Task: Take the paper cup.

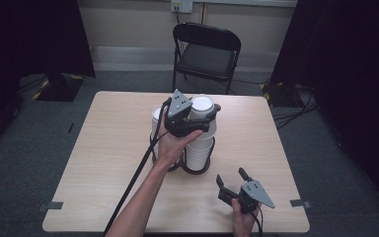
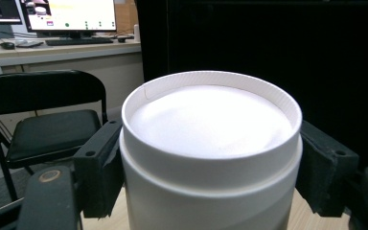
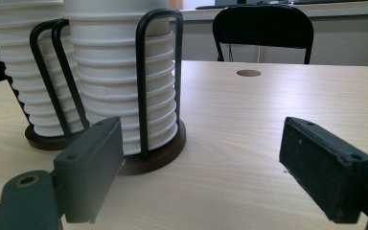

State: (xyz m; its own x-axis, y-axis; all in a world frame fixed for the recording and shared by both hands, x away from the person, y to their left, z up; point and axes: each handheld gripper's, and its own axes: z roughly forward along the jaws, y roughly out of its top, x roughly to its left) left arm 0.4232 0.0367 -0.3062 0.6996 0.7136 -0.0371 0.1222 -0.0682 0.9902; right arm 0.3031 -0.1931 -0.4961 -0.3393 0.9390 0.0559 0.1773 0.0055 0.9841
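Two tall stacks of upturned white paper cups stand mid-table in a black wire holder on round brown bases: the left stack and the right stack. My left gripper is shut on the top cup of the right stack, its pads pressing both sides just below the cup's upturned base. My right gripper is low near the table's front right, open, nothing between its jaws, pointing toward the holder.
The light wooden table has a small round hole near its far side. A black folding chair stands behind it. The left gripper's cable trails along the forearm to the front edge. Dark curtains flank both sides.
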